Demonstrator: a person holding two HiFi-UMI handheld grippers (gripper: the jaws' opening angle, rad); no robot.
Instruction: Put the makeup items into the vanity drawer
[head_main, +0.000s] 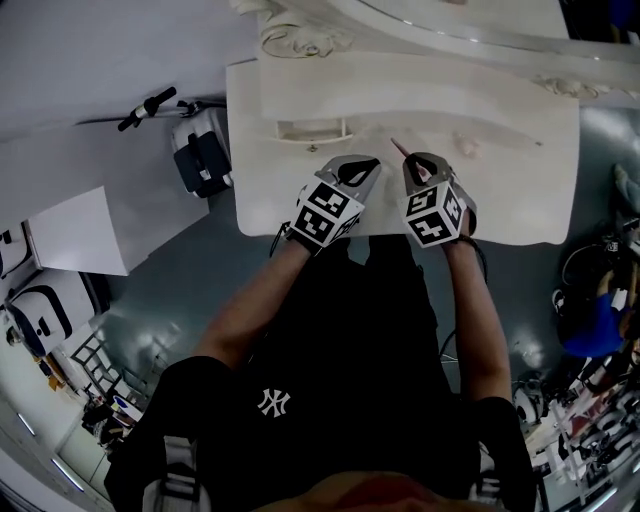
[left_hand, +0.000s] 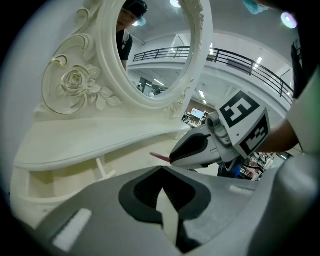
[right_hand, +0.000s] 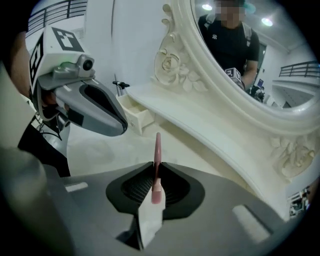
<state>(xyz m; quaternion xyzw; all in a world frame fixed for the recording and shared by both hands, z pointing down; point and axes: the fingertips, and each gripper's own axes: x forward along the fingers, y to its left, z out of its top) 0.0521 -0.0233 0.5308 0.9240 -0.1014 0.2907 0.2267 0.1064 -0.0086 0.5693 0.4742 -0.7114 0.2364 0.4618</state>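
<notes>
Between the jaws of your right hand-held gripper (right_hand: 156, 166) sits a slim pink makeup stick (right_hand: 157, 147). It is clamped near its lower end, with most of its length poking forward past the tips. That is a thin, light thing on a short bite, so I judge it could pivot or slip if you swing fast. Carry it slowly and hold the squeeze steady until it is over the opening.

The small cream open drawer (right_hand: 134, 113) is your landmark. In the right gripper view, the stick's tip stands short of the drawer and to its right, well apart from it, above the cream carved vanity surface (head_main: 500, 192). In the head view the drawer (head_main: 310, 128) likewise lies left of and beyond the stick (head_main: 397, 146).

Bring the stick leftward and forward. Lower the tip so it points into the drawer's box rather than over its front wall, and let go only when the stick lies low inside.

Your left hand-held gripper (head_main: 370, 163) is clenched with nothing in it. Its nose sits on the near side of the drawer, roughly between the drawer and the stick. I would slide it aside, away from the drawer, so the two do not knock.
</notes>
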